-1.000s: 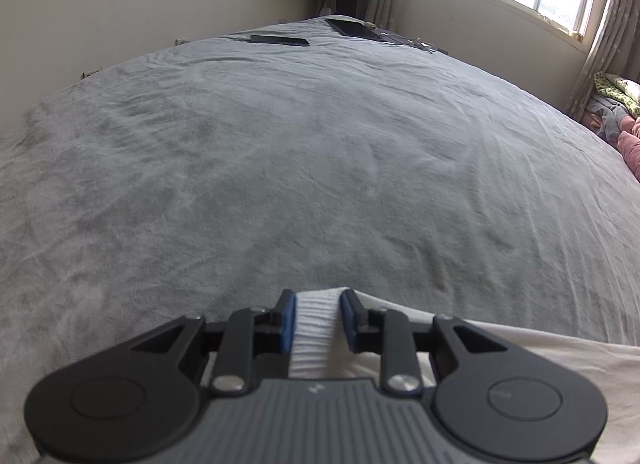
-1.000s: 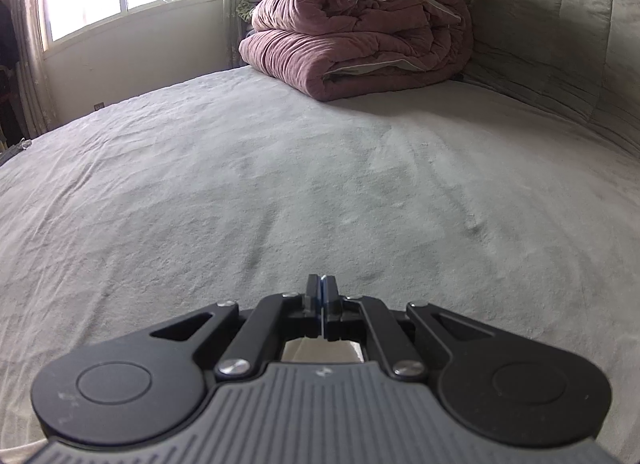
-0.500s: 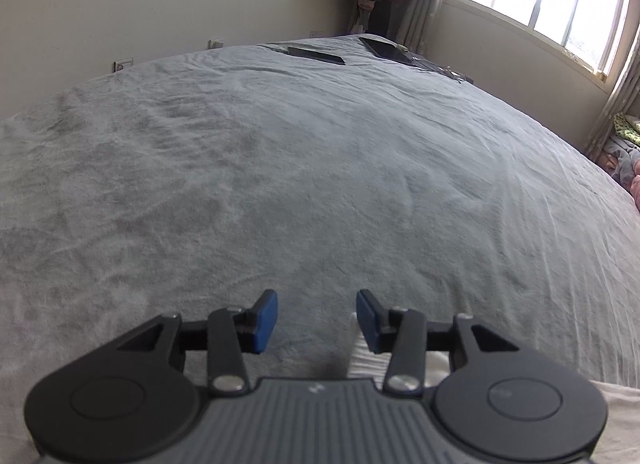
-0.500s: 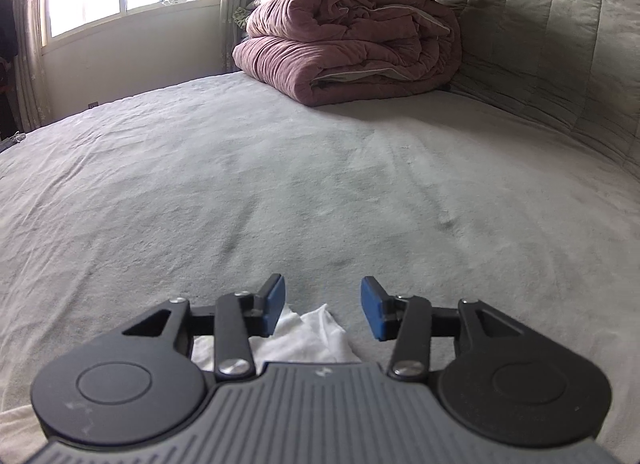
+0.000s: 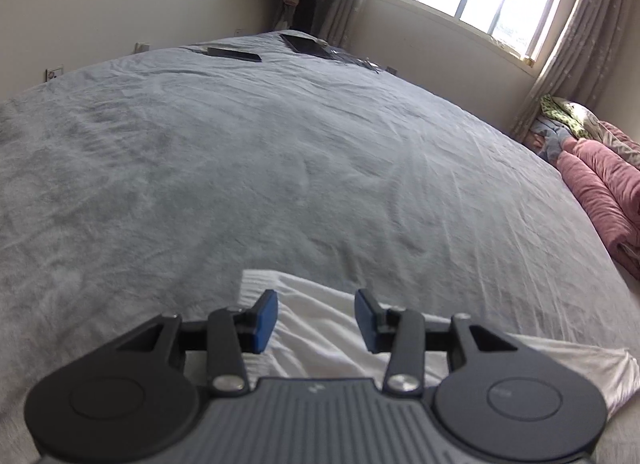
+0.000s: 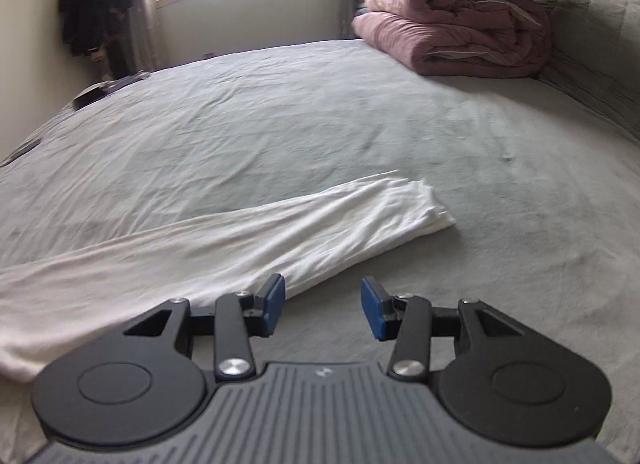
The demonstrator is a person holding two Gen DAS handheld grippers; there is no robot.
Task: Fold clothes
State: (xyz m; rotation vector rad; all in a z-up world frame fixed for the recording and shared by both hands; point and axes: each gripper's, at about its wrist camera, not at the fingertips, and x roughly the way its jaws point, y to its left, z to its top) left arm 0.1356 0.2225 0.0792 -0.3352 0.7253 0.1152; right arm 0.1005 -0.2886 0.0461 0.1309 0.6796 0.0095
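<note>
- Both claws have let go since a second ago: the left one was pinching a ribbed white hem and the right one was shut tight, and now each stands parted over the bed, the right having swung away to the near side of the cloth.
- Grey bed cover (image 6: 280,135) fills both views, wrinkled and otherwise bare around the work (a rolled pink quilt (image 6: 460,35) sits at its far right, dark flat items at the far left).
- White garment (image 6: 240,232) lies flat on the cover as a long, narrow band, its far right end squared off and layered, so a lengthwise fold looks done.
- Judging by that long shape, crosswise folds are left before it makes a compact stack.
- Left gripper (image 5: 316,320) hovers above the garment's ribbed end, jaws apart, with cloth beneath but nothing pinched.
- Right gripper (image 6: 322,308) is parted too, empty, with bare cover between its blue pads; the garment's near edge lies just beside its left finger.
</note>
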